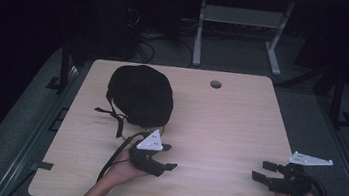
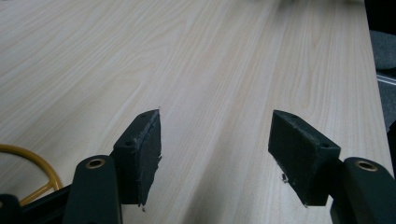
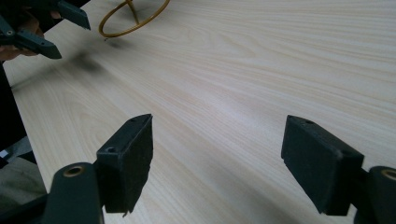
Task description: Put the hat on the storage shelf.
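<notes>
The black cap (image 1: 141, 94) lies crown-up on the far left part of the table (image 1: 224, 129), a thin strap (image 1: 115, 118) trailing from its near edge. It looks soft and light, likely to fold under a pinch, so the brim or a fold of cloth at the near edge seems the best place to grip. A yellow wire ring (image 3: 133, 17) peeks out from under the cap's near side; it could snag or drag along. Just near of the cap hover the left tongs (image 1: 167, 157), jaws wide apart with nothing between them. Well to the cap's right, the right tongs (image 1: 263, 171) also stand open and empty. A round hole (image 1: 215, 84) lies beyond the cap's right side.
</notes>
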Demonstrator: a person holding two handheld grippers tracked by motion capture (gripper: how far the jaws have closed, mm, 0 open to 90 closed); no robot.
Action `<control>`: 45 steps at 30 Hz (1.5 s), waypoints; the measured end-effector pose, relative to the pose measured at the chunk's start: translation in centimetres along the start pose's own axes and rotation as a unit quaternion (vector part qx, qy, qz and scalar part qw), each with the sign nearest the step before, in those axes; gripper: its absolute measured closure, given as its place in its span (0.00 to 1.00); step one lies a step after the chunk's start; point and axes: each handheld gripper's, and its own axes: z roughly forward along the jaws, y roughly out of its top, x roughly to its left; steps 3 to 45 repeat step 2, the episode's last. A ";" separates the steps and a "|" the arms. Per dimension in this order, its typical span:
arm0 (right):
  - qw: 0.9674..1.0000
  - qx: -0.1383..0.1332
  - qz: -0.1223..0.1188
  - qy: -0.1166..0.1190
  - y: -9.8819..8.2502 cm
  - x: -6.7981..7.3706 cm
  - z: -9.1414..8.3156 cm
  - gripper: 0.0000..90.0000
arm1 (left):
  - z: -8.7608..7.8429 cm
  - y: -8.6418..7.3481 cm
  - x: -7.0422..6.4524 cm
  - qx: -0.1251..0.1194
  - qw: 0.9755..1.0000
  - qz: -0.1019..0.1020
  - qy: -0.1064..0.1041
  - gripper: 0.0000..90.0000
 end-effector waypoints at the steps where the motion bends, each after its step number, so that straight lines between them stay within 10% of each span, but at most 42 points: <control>1: 1.000 -0.004 0.000 0.002 -0.1 0.0 -0.1 0.27 | 0.0 0.0 0.0 0.000 1.000 0.002 0.000 0.38; 45: 1.000 -0.005 0.001 0.003 -0.1 0.1 -0.1 0.27 | 0.0 0.0 0.0 -0.001 1.000 0.001 0.000 0.38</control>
